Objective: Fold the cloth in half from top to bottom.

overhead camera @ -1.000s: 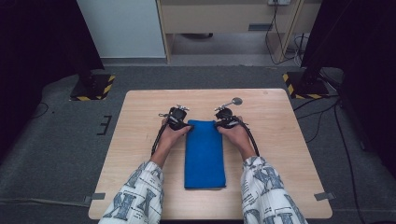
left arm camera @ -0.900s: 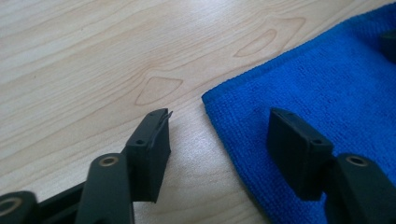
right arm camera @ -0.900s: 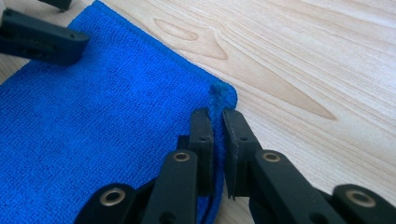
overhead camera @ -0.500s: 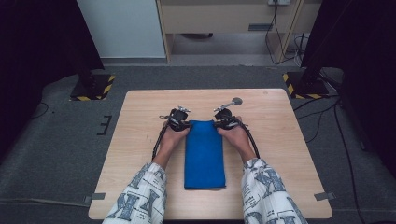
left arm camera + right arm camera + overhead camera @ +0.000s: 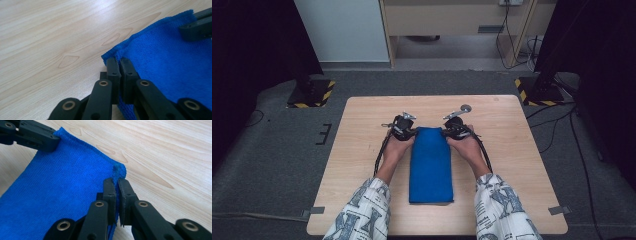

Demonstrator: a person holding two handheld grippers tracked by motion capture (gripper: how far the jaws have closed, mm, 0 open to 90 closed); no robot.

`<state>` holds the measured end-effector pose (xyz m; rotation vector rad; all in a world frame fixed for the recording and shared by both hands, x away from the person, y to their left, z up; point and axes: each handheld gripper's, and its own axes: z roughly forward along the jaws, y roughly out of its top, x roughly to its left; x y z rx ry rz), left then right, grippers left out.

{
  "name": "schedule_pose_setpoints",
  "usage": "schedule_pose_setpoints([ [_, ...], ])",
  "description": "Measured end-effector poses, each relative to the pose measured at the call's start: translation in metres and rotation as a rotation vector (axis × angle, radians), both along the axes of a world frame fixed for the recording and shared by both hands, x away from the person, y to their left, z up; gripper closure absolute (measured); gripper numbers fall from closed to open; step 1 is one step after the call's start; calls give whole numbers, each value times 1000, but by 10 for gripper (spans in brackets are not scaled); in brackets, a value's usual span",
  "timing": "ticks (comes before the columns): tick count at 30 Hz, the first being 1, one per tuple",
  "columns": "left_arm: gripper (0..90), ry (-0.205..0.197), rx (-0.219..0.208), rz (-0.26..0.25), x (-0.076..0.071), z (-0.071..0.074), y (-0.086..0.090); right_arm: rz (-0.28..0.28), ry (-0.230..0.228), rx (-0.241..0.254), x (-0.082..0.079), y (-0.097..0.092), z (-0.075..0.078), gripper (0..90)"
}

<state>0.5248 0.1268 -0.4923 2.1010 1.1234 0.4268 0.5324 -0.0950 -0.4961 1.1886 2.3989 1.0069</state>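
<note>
Both far corners of the folded cloth (image 5: 430, 165) are gripped: the left gripper (image 5: 121, 65) has just closed its jaws on one, and the right gripper (image 5: 117, 185) is clamped on the other. The cloth lies flat on the worktop (image 5: 362, 150), extending back from the jaws. Lifting and folding remain.

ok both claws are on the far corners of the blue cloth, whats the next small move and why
Probably lift both far corners a little together and carry them toward the near edge. The left claw and right claw are each shut on a far corner of the blue cloth, which lies flat and lengthwise on the table, ready for folding.
</note>
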Motion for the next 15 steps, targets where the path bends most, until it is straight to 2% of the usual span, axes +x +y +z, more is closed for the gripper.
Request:
schedule_pose_setpoints([
  [7, 874, -39, -22, -1, -16, 15, 5, 21, -34, 36, -15, -1, 16, 861],
  [15, 875, -72, -30, 0, -22, 34, 7, 23, -67, 52, -19, -2, 32, 862],
])
